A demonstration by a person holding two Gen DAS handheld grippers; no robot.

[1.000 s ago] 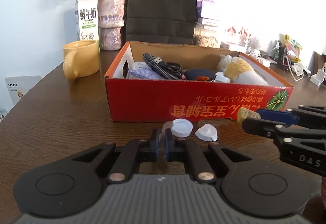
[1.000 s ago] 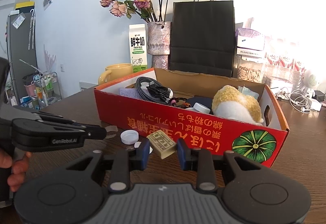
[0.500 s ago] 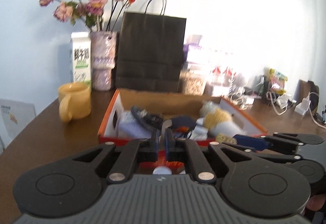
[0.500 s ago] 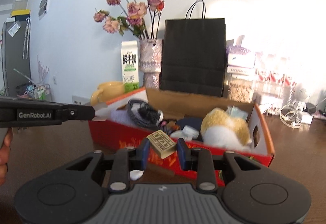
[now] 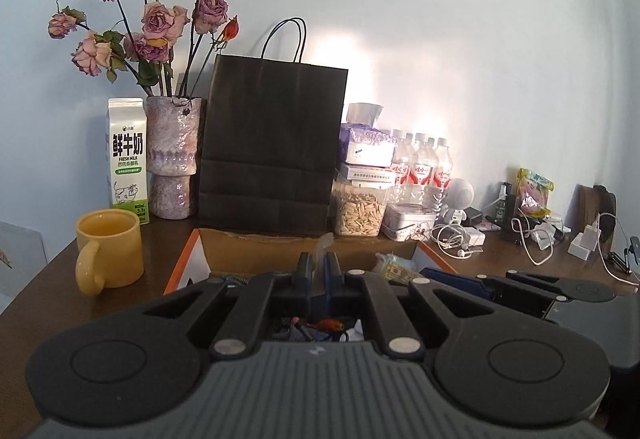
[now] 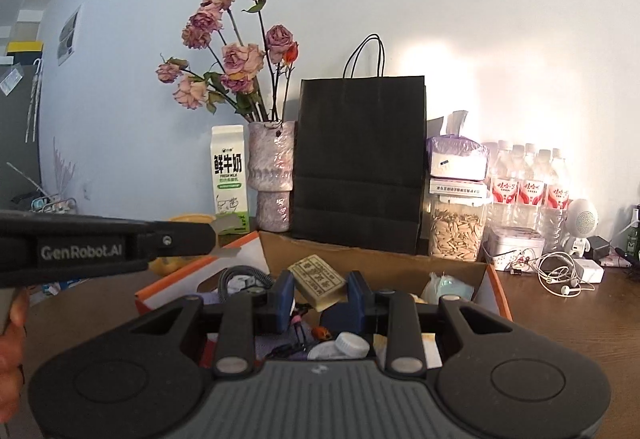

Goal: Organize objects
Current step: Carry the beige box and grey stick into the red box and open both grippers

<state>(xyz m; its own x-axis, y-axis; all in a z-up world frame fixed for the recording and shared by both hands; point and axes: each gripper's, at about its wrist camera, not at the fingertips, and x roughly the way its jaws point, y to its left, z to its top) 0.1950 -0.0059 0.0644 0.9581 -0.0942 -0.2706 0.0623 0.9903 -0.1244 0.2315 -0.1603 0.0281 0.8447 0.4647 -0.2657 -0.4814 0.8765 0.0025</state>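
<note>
My right gripper is shut on a small tan printed block and holds it above the open red cardboard box. My left gripper is shut on a thin clear plastic piece, also raised over the box. In the right wrist view the left gripper reaches in from the left with the clear piece at its tip. In the left wrist view the right gripper comes in from the right with the tan block. The box holds a cable, white caps and a plush toy, mostly hidden.
A yellow mug stands left of the box. Behind it are a milk carton, a vase of dried roses, a black paper bag, a seed jar and water bottles. Cables and chargers lie at right.
Both grippers have risen from table level in front of the box to above it and moved forward over it, each keeping its object. The white caps on the table are out of view.
</note>
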